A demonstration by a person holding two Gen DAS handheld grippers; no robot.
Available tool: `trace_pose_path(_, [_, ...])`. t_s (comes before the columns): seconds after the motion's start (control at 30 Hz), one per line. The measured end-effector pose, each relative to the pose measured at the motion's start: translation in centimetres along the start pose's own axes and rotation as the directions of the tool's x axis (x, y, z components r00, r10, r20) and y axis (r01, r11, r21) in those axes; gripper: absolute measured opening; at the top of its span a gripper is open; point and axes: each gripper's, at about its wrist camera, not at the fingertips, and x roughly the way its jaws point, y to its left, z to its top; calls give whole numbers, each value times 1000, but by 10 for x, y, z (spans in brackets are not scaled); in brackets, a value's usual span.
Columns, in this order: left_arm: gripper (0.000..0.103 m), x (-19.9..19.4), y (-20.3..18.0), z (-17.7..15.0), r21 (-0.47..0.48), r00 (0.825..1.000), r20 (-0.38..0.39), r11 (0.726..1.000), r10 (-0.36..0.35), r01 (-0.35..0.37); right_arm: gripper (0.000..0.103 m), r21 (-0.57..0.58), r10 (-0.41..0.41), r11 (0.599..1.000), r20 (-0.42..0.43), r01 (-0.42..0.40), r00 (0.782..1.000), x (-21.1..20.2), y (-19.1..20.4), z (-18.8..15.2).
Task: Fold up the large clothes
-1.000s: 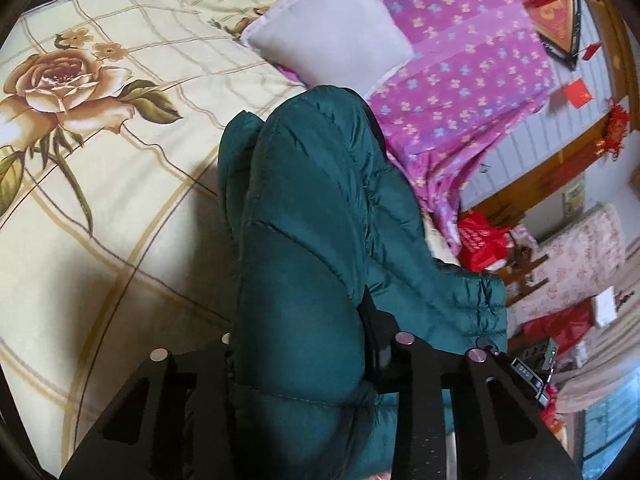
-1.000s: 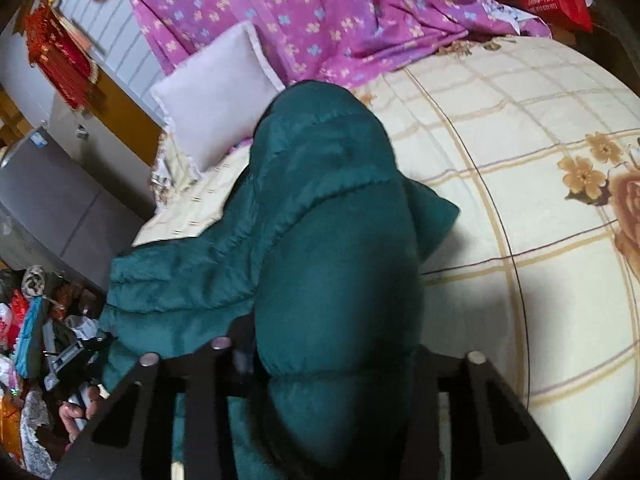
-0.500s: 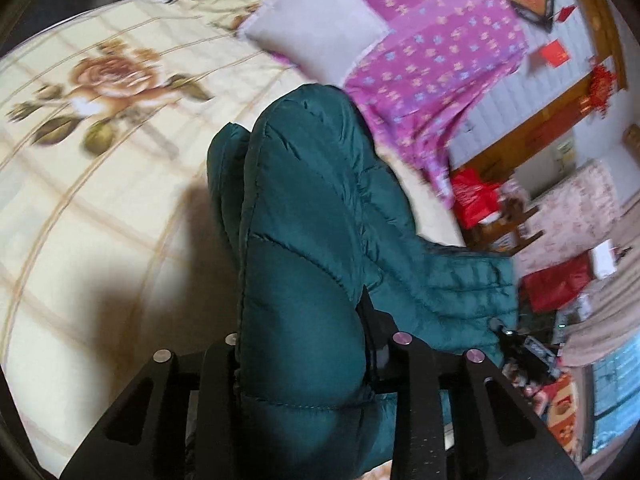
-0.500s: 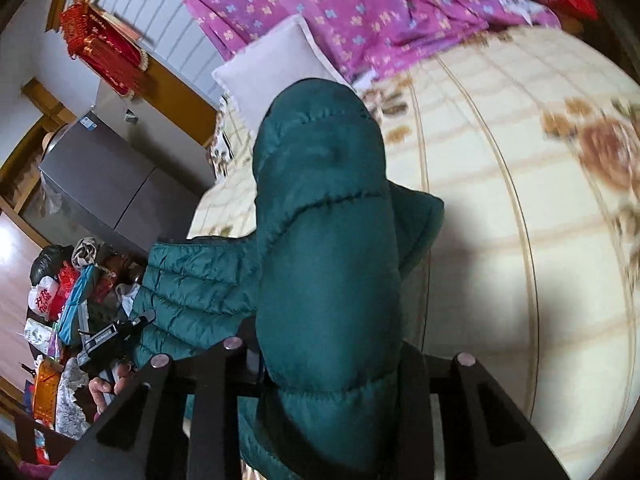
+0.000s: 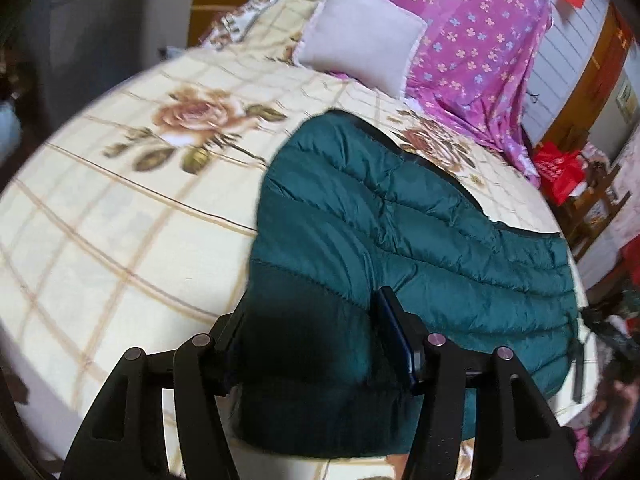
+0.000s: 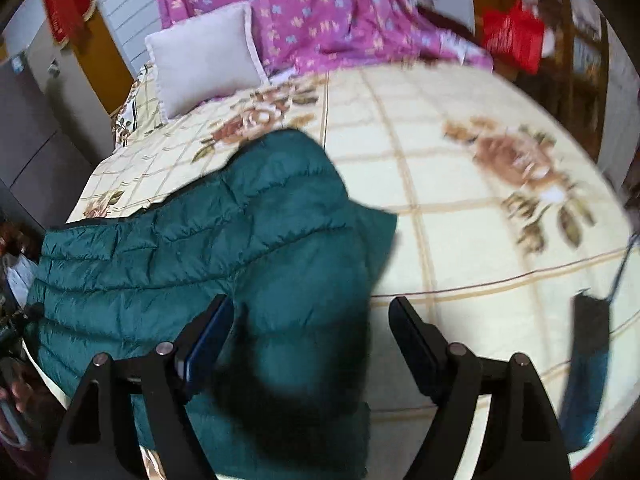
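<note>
Left gripper (image 5: 316,344) clamped on a fold of the teal puffer jacket (image 5: 400,232) — fabric fills the gap between both fingers. Rest of jacket spread ahead and to the right of it, lying on the floral checked bedspread (image 5: 120,220). Right gripper (image 6: 310,340) spread wide — jacket (image 6: 200,264) bunched against the left finger (image 6: 208,336), right finger (image 6: 416,336) clear of fabric, bedspread (image 6: 460,240) beneath. White pillow (image 6: 204,56) and purple floral sheet (image 6: 320,12) far ahead at the head of the bed.
</note>
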Motion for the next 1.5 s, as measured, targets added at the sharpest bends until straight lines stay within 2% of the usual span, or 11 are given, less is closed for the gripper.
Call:
trace_pose_path(0.13, [39, -20, 2, 1, 1, 996, 71, 999, 47, -48, 84, -21, 41, 999, 31, -41, 999, -23, 17, -4])
trace_pose_path(0.27, [39, -32, 2, -4, -4, 996, 86, 999, 38, -37, 85, -50, 80, 996, 62, -77, 995, -38, 43, -16])
trace_pose_path(0.37, [39, -38, -12, -12, 32, 993, 103, 997, 60, -64, 85, -87, 101, 992, 78, -94, 992, -44, 68, -27])
trace_pose_path(0.53, [39, -41, -41, -28, 80, 989, 126, 993, 76, -86, 87, -140, 91, 987, 109, -75, 990, -40, 99, -42])
trace_pose_path(0.73, [39, -39, -79, -47, 164, 978, 150, 973, 141, -166, 88, -178, 72, 983, 121, -50, 990, -37, 128, -58])
trace_pose_path(0.87, [39, -37, -89, -55, 173, 984, 142, 976, 107, -131, 94, -188, 54, 982, 140, -27, 989, -36, 135, -67])
trace_pose_path(1.13, [39, -40, -105, -67, 200, 973, 187, 965, 133, -170, 97, -180, 34, 984, 161, -4, 986, -39, 141, -72])
trace_pose_path(1.5, [39, -36, -107, -73, 196, 970, 189, 962, 152, -189, 97, -151, 30, 989, 152, -7, 988, -35, 139, -76])
